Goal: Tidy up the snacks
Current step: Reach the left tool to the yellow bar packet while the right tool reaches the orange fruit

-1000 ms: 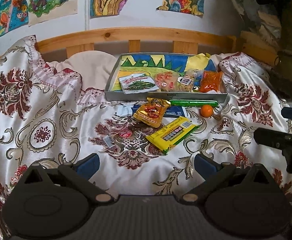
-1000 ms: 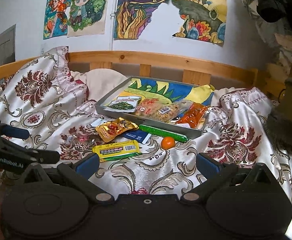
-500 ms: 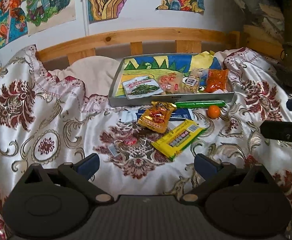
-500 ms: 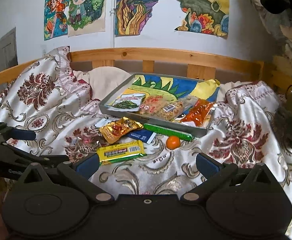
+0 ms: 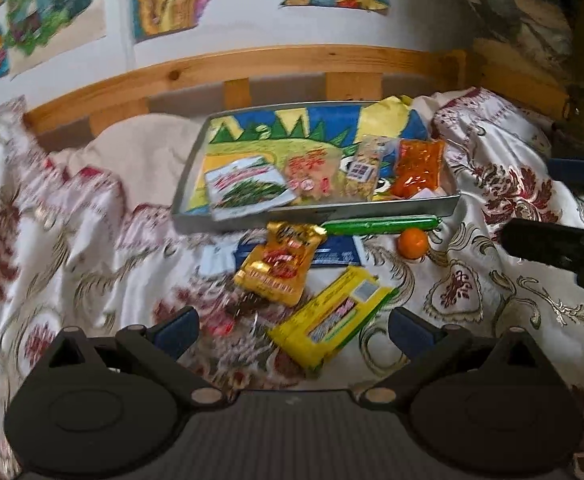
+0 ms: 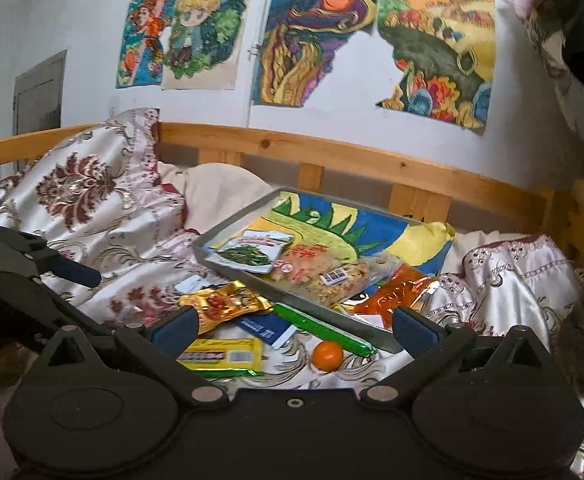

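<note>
The yellow packet (image 5: 330,322) lies loose on the bed (image 5: 92,248) in front of the tray (image 5: 316,210), and the left tongs (image 5: 292,326) have closed in on it over the last second, spread apart and empty. Right tongs (image 6: 292,330) are apart too and nearer the orange (image 6: 327,355), so I'd guess pickups are next.

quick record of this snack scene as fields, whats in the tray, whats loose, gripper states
surface: patterned bedspread
tray: grey, near the wooden rail, holds four snacks
in tray: green-picture pouch; clear pouch with red print; barcode bag; orange pouch
loose in front of tray: gold packet; yellow packet; green stick; orange fruit; blue packet
left gripper: open, empty, over the yellow packet
right gripper: open, empty
</note>
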A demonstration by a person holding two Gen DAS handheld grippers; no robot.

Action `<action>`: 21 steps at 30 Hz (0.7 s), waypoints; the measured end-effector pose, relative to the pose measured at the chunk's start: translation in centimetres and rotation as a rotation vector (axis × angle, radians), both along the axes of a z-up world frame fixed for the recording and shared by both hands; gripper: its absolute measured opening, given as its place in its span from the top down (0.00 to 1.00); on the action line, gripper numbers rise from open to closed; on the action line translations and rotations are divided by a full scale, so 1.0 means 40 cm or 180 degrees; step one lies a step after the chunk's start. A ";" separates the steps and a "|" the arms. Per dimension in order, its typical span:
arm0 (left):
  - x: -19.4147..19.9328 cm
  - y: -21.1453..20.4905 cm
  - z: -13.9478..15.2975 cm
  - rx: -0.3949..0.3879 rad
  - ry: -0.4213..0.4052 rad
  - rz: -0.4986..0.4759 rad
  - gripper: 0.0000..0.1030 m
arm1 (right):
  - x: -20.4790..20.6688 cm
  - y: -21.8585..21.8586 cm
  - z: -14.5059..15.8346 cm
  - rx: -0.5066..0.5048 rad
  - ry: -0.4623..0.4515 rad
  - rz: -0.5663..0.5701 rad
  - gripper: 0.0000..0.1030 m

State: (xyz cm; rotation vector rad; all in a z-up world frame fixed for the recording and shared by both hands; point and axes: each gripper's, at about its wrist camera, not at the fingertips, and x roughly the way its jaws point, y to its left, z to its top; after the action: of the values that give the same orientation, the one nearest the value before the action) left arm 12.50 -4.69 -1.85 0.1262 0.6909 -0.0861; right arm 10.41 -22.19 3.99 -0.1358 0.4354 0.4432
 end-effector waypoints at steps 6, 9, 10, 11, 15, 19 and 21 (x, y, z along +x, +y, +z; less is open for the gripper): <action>0.059 -0.029 -0.029 0.0147 0.0054 -0.0188 0.01 | 0.097 -0.021 -0.040 0.0238 0.0196 -0.0030 0.01; 0.085 -0.034 -0.054 0.0149 0.0116 -0.0255 0.01 | 0.140 -0.030 -0.065 0.0345 0.0328 -0.0037 0.01; 0.095 -0.035 -0.063 0.0153 0.0142 -0.0276 0.00 | 0.155 -0.033 -0.076 0.0389 0.0374 -0.0028 0.01; 0.106 -0.037 -0.072 0.0156 0.0175 -0.0295 0.00 | 0.166 -0.034 -0.086 0.0412 0.0410 -0.0019 0.01; 0.152 -0.040 -0.107 0.0125 0.0365 -0.0396 0.01 | 0.215 -0.032 -0.130 0.0432 0.0549 0.0015 0.01; 0.184 -0.049 -0.129 0.0105 0.0505 -0.0583 0.01 | 0.259 -0.031 -0.168 0.0483 0.0693 0.0081 0.10; 0.197 -0.053 -0.137 0.0100 0.0565 -0.0676 0.03 | 0.277 -0.032 -0.186 0.0492 0.0774 0.0099 0.14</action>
State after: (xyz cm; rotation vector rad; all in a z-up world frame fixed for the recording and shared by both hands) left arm 20.36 -6.81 -7.34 0.2238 0.8549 -0.2928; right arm 21.48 -23.47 -3.46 0.0620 0.6362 0.5245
